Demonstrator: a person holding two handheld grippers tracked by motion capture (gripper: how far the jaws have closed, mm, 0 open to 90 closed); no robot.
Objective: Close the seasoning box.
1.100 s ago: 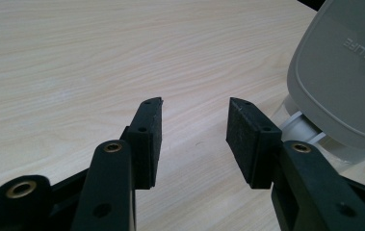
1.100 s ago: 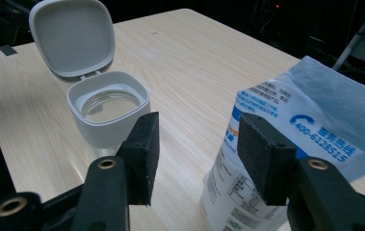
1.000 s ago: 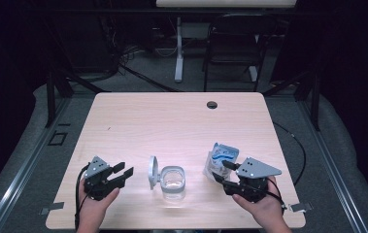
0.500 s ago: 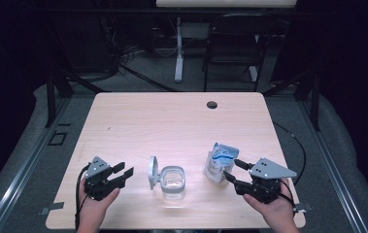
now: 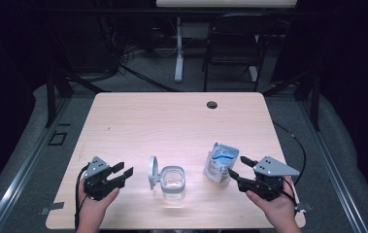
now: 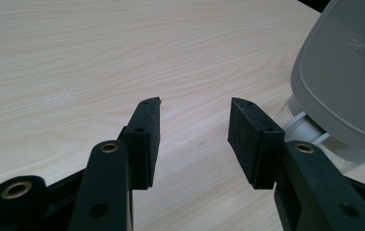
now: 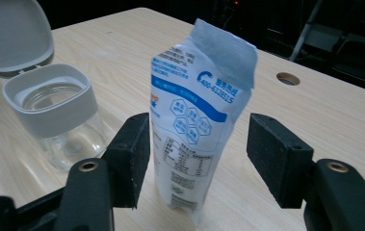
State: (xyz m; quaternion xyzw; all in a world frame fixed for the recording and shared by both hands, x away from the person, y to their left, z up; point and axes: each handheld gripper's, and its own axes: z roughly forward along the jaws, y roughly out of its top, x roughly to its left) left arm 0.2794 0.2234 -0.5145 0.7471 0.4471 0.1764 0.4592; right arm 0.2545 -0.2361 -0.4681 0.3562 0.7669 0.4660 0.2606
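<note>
Dark room; pale wood table, grey carpet floor, black chair behind.

Lid cropped at frame edge

Both grippers are black, each held in a bare hand with no sleeve in sight. The left gripper carries a grey three-cornered plate on top, and a black cable loops from its back past the left hand. The right gripper bears a larger, paler grey plate and trails a black cable beside the right hand. Up close, each jaw is a flat black link with brass-ringed pivot holes, ending in a blocky, matte, textured pad with small screw holes
</note>
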